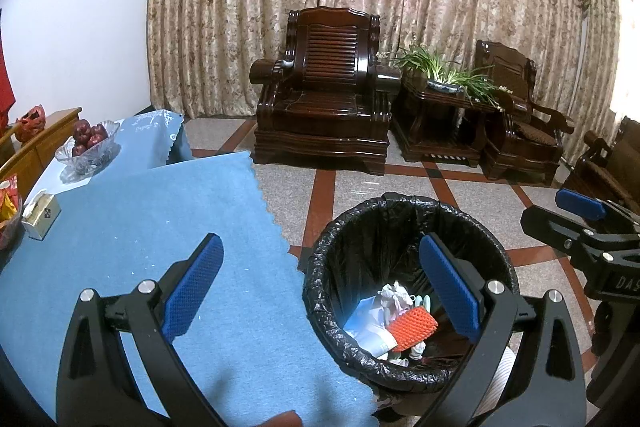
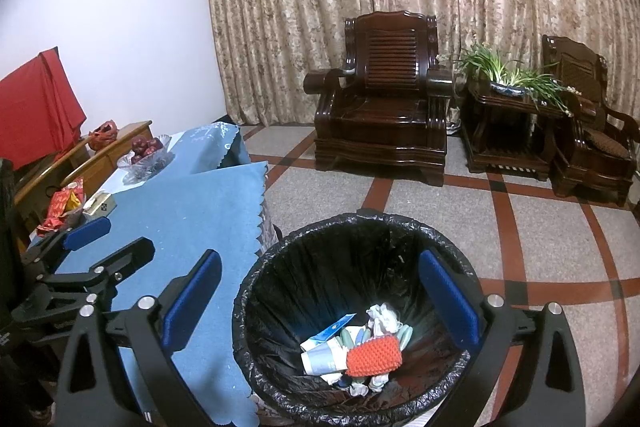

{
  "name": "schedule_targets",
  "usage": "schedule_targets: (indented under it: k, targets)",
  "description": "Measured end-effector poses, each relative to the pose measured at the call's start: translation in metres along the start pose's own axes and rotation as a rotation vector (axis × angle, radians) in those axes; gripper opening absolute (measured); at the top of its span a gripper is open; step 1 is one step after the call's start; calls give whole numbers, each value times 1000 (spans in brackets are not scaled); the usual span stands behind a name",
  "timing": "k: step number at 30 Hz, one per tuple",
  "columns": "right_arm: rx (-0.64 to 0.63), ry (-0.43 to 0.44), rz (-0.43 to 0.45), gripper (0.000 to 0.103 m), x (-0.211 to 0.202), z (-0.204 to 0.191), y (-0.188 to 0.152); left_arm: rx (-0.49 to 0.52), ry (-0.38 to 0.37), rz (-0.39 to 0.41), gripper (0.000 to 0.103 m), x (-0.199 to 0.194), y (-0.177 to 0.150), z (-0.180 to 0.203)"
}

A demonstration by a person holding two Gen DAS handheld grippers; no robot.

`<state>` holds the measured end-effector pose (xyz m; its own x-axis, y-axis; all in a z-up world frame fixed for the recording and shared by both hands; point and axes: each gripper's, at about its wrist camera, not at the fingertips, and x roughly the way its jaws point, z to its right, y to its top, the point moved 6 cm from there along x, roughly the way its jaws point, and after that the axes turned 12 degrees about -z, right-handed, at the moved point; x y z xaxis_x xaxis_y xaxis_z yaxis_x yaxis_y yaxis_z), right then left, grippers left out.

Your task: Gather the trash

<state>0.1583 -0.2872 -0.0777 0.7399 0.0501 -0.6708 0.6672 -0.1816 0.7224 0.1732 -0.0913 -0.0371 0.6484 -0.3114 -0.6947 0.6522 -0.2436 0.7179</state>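
I had my left gripper (image 1: 320,285) spread wide and empty, over the edge of the blue tablecloth (image 1: 140,227) and the bin (image 1: 320,283). My right gripper (image 2: 320,297) was released too, above the bin, where the trash (image 2: 352,347) lay: an orange foam net (image 2: 374,355), crumpled paper, wrappers

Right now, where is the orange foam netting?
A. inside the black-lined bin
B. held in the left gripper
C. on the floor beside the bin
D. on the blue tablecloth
A: the orange foam netting lies among papers at the bottom of the black-lined bin, and both grippers are open and empty.
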Motion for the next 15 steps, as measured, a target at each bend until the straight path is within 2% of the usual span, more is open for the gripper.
schedule_targets:
  k: [15]
  targets:
    - [-1, -1, 0, 97, 0, -1, 0, 0, 0, -1, 96, 0, 0, 0]
